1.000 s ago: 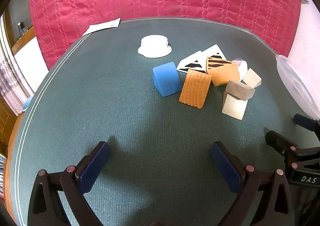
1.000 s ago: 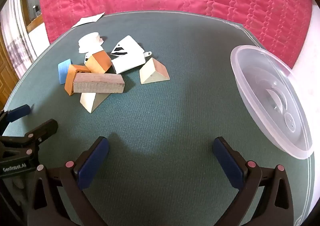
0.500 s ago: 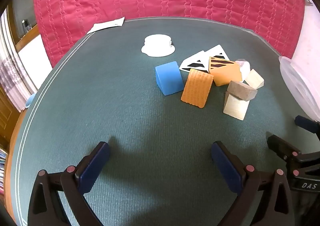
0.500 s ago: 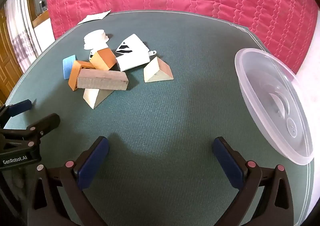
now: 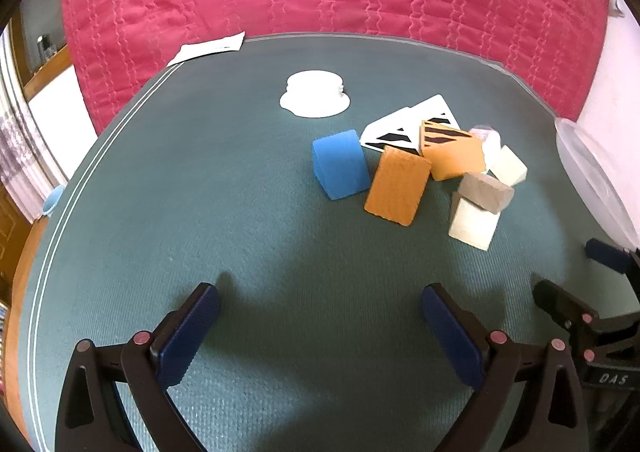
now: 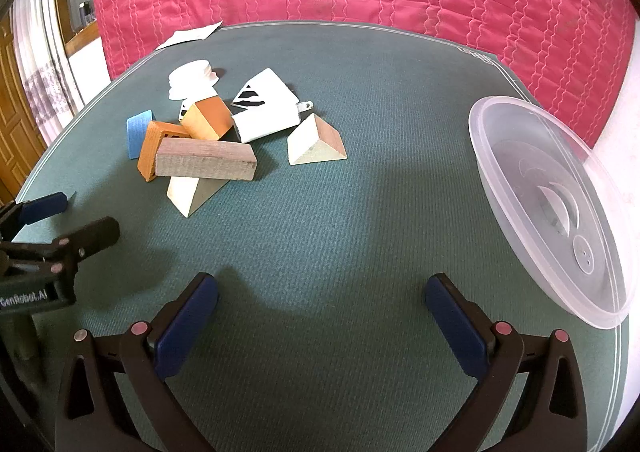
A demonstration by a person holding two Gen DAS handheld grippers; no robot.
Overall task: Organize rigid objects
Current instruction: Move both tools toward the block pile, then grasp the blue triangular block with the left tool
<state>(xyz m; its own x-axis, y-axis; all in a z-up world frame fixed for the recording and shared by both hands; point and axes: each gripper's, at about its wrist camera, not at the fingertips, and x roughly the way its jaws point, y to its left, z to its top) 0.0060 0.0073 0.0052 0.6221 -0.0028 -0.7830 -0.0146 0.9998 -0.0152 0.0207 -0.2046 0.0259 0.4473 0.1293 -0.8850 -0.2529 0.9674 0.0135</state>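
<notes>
Both grippers, left gripper and right gripper, hover spread and empty; the block pile sits ahead, clear bowl rightward. I'd take the loose wedge first.

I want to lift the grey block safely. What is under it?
The grey block lies across a pale wedge, and its left end leans on the orange block. What lies behind it is covered.

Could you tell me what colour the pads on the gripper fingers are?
Dark blue pads on black fingers, on both grippers; clearest in the right wrist view.
</notes>
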